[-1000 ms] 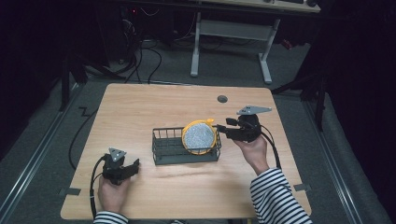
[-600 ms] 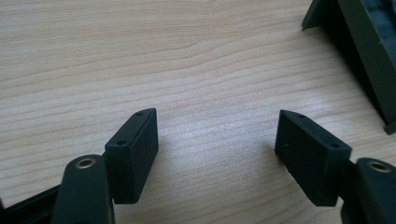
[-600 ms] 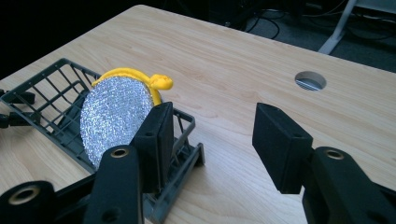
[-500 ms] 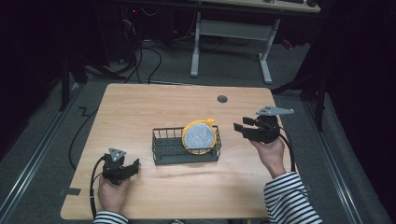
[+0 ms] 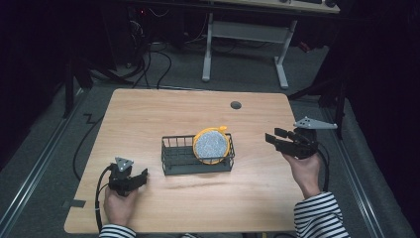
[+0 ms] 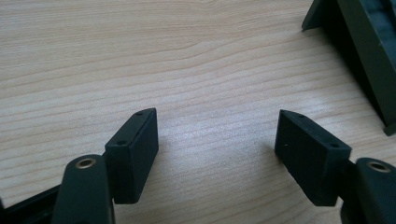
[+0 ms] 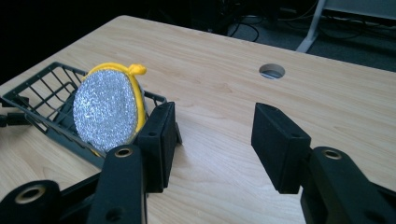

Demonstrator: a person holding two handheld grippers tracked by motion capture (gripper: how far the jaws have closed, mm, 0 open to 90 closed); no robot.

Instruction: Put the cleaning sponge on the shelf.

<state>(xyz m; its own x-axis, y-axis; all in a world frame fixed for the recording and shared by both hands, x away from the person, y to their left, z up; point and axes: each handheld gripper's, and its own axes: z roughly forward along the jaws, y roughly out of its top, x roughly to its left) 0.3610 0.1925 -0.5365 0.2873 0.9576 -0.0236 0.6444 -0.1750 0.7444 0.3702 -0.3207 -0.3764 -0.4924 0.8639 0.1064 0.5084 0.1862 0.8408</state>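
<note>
Beside the right gripper (image 7: 210, 144), clear of its empty jaws, stands the scrubber (image 7: 108, 109).

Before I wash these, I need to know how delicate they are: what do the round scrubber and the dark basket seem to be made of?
The round scrubber looks like glittery silver mesh fabric, sparkling and grainy, with a matte yellow fabric-like rim knotted at the top. The basket looks like coated wire or moulded plastic: thin dark bars in an open grid, dull finish. Which one, the pictures leave open.
</note>
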